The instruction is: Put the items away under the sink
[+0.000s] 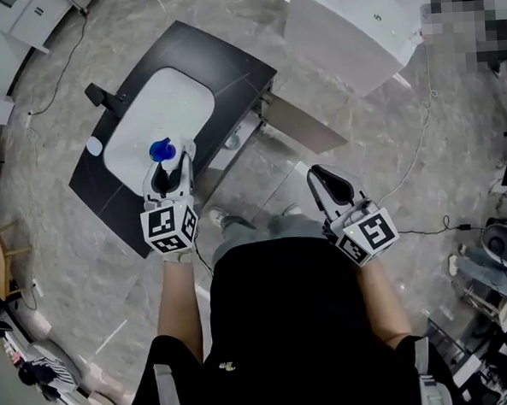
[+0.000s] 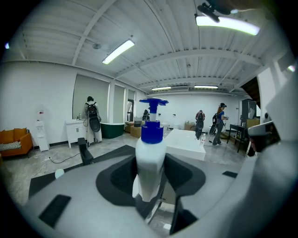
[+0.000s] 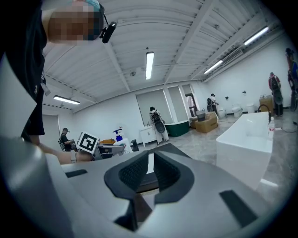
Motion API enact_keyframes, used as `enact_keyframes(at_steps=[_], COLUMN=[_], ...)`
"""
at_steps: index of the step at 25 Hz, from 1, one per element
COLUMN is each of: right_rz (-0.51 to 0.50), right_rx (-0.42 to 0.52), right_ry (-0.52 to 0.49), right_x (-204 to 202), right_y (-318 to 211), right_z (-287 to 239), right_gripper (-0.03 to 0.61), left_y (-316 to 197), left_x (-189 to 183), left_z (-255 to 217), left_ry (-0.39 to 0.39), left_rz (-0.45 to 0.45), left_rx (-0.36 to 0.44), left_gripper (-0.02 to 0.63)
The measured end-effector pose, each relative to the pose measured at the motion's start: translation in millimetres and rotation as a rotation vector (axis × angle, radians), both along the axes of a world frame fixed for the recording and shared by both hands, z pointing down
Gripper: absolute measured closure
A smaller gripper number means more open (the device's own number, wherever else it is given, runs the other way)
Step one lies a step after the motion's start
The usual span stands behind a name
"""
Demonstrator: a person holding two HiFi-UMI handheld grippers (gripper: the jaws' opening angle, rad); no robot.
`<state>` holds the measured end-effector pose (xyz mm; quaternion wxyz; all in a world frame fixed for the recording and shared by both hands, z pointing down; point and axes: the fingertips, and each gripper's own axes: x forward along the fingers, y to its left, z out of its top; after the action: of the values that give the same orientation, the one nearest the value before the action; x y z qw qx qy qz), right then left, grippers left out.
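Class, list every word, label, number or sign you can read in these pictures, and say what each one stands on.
No text here can be read.
Pump bottle: no label shows.
Marker cubes: black and white square patterns only, no letters.
White tub: a small dark mark, too small to read.
Black top: a small pale mark, too small to read.

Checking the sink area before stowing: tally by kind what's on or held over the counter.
Pump bottle: 1
Faucet: 1
Small white round thing: 1
Total: 3
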<state>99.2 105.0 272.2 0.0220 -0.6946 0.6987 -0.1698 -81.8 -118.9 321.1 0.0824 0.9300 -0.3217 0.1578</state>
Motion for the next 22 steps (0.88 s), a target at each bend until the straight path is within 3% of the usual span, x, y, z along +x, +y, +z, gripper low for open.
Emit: enact_keyframes(at_steps=[9,22], right_rz=[0.074,0.232], right_rx=[0.009,-0.04], right_ry=[0.01,-0.038], right_x=[63,90], right_y=[76,105], right_z=[11,50], right_gripper=[0.526,0.526], left_y=[87,126], left_x=[105,186], left_z=[-4,42], left_ry=[0.014,-0.006], left_rz=[0.153,0.402], left_rx=[-0.007,-0.034], left_gripper=[0.416,0.416])
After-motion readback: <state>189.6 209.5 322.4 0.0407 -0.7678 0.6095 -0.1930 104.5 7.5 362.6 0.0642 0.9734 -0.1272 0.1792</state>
